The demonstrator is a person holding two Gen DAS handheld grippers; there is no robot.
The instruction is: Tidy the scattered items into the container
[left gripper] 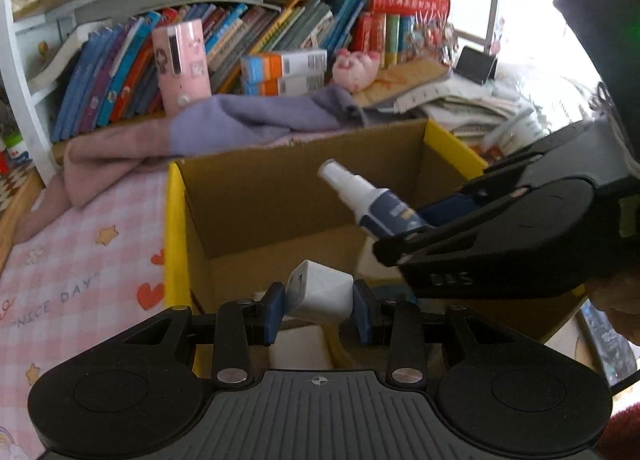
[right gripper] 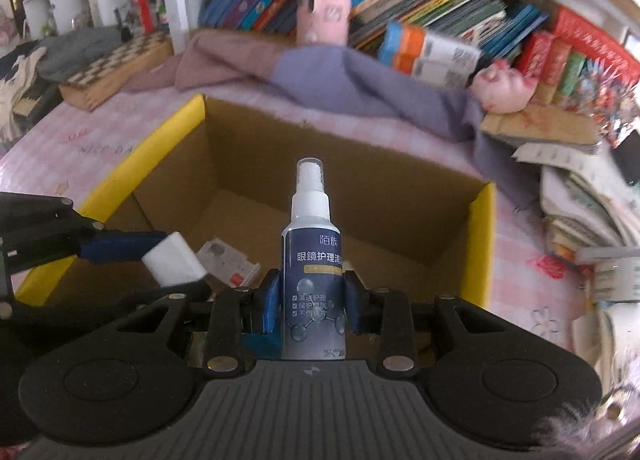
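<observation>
My left gripper [left gripper: 319,306] is shut on a white charger block [left gripper: 320,292] and holds it over the near edge of the open cardboard box [left gripper: 280,187] with yellow flaps. My right gripper [right gripper: 312,300] is shut on a dark blue spray bottle [right gripper: 314,260] with a white nozzle, upright over the box [right gripper: 380,179]. In the left wrist view the bottle [left gripper: 372,199] and the right gripper [left gripper: 408,238] come in from the right above the box. In the right wrist view the left gripper [right gripper: 154,256] with the charger [right gripper: 174,264] shows at the left. A small packet [right gripper: 228,264] lies in the box.
The box stands on a pink checked cover [left gripper: 80,268]. Behind it lie a purple and pink cloth [left gripper: 224,127], a pink canister [left gripper: 182,63], a row of books [left gripper: 280,31], orange-and-white cartons [left gripper: 284,71] and a pink plush pig [left gripper: 356,67]. Stacked papers [right gripper: 580,199] lie right.
</observation>
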